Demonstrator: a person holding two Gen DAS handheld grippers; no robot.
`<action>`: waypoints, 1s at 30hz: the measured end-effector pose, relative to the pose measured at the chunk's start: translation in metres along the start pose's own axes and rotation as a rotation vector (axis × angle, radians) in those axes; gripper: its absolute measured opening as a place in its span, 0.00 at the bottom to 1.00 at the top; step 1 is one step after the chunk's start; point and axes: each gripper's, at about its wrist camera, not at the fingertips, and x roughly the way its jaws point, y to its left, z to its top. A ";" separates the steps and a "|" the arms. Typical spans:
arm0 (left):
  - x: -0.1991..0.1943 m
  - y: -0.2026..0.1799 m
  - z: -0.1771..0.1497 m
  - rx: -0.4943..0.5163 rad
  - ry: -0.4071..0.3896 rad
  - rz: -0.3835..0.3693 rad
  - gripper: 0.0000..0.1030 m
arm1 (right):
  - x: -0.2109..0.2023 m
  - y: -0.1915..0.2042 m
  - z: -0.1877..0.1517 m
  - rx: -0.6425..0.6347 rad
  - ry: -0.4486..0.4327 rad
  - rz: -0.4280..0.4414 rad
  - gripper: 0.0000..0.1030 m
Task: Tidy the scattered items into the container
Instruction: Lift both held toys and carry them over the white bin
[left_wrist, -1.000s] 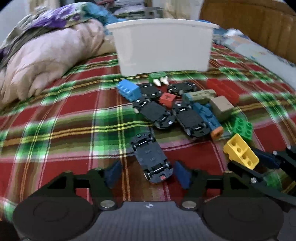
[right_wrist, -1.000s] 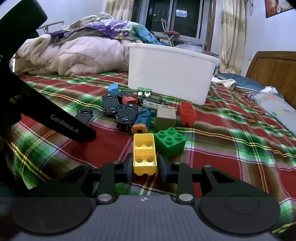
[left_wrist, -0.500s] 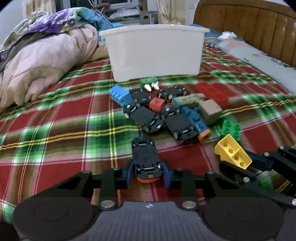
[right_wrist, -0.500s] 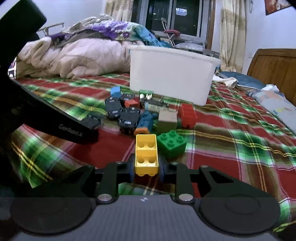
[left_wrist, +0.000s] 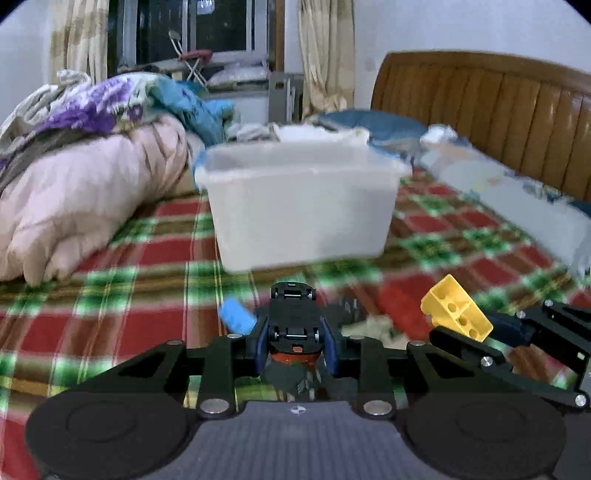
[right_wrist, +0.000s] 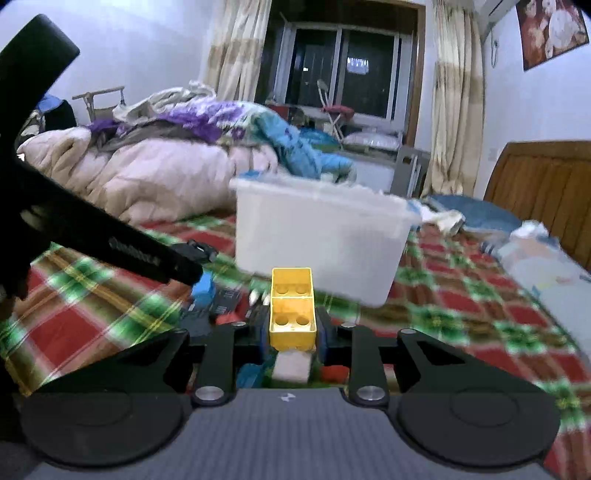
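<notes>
My left gripper (left_wrist: 294, 334) is shut on a black toy car (left_wrist: 293, 317), held underside up above the plaid bedspread. My right gripper (right_wrist: 291, 328) is shut on a yellow brick (right_wrist: 292, 306), also lifted; the same brick (left_wrist: 456, 312) and the right gripper show at the right of the left wrist view. The white plastic container (left_wrist: 301, 206) (right_wrist: 321, 236) stands ahead of both grippers on the bed. The remaining toys lie blurred under the grippers: a blue brick (left_wrist: 236, 317), a red brick (left_wrist: 399, 301), dark toy cars (right_wrist: 225, 299).
A heap of pink and purple quilts (left_wrist: 81, 177) fills the left side of the bed. The wooden headboard (left_wrist: 491, 110) and pillows (left_wrist: 517, 199) are on the right. The left gripper's black arm (right_wrist: 92, 229) crosses the left of the right wrist view.
The left gripper closed on the black toy car and the right one on the yellow brick. Both then rose off the bedspread with their toys, and the container now sits lower in view.
</notes>
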 end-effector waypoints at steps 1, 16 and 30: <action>-0.001 0.002 0.005 0.006 -0.017 0.003 0.32 | 0.001 -0.002 0.003 0.000 -0.007 -0.001 0.27; 0.006 0.011 0.041 0.003 -0.085 -0.014 0.32 | 0.020 -0.027 0.039 0.015 -0.089 0.002 0.27; 0.097 0.009 0.139 0.044 -0.126 0.072 0.32 | 0.137 -0.080 0.110 0.045 -0.067 -0.019 0.27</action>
